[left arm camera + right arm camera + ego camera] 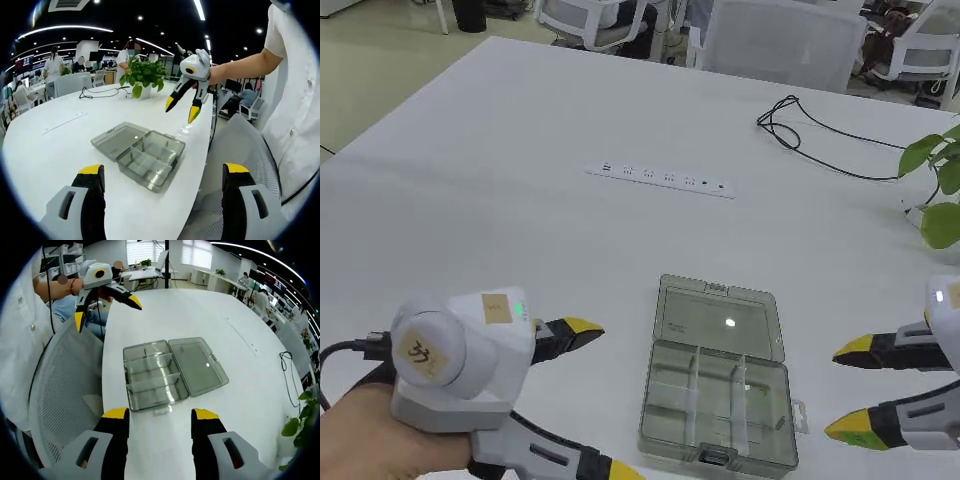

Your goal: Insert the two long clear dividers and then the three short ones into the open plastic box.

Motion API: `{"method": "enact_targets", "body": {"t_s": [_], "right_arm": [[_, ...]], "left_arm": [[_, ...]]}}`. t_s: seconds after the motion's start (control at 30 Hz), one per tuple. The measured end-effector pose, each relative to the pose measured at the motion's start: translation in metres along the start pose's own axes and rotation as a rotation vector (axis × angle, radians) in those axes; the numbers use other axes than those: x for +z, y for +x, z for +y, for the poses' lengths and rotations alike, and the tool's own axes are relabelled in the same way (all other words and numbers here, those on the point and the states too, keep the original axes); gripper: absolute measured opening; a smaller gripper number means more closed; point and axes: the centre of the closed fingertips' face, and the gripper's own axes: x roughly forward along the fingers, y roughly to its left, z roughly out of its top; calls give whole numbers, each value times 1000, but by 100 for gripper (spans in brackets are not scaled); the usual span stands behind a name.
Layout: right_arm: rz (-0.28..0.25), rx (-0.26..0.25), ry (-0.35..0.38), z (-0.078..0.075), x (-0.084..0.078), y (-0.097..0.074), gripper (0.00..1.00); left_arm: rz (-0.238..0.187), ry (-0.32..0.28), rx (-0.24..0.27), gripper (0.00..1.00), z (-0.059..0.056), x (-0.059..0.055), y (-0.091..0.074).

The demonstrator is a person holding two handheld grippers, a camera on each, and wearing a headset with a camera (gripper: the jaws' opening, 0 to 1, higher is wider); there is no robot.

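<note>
The open clear plastic box (pixel 718 405) lies near the table's front edge, its lid (pixel 720 322) folded flat behind it. Clear dividers (pixel 692 396) stand inside and split it into several compartments. How many short ones are in there I cannot tell. My left gripper (pixel 598 400) is open and empty, just left of the box. On the box's other side my right gripper (pixel 845 390) is open with nothing in it. The left gripper view has the box (pixel 145 152) ahead of its own jaws (pixel 162 172) and the right gripper (pixel 182 106) beyond. From the right gripper (pixel 160 414), the box (pixel 152 375) lies close ahead and the left gripper (pixel 107 312) hovers past it.
A white power strip (pixel 660 180) lies mid-table, and a black cable (pixel 820 140) loops at the back right. A potted plant (pixel 942 190) stands at the right edge. A grey mesh chair (pixel 65 390) sits against the table's near edge. Office chairs (pixel 780 40) line the far side.
</note>
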Motion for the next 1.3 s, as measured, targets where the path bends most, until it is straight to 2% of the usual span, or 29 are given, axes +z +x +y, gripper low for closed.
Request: {"method": "enact_targets", "body": {"t_s": [0.37,0.47,0.6,0.7,0.87,1.1,1.3], "right_arm": [[146,36,-8,-3,-63,3,54],[213,84,-74,-3,-91,13,56],[301,112,-153,-1,-114,16,56],[342,118,-194,-1,-124,19,52],[373,130,-230,-5,-139,27,47],[402,134,-274,-12,-147,32,42],[407,119,-307,-15,-146,30,37]], "left_arm": [[6,-5,0,100,2,-1,0],[9,-7,3,100,3,-2,-1],[11,-13,4,100,2,-3,-2],[13,-15,5,100,2,-3,-2],[14,-21,9,100,4,-4,-2],[7,-28,9,99,6,-1,-2],[10,-30,10,99,8,-2,-3]]}}
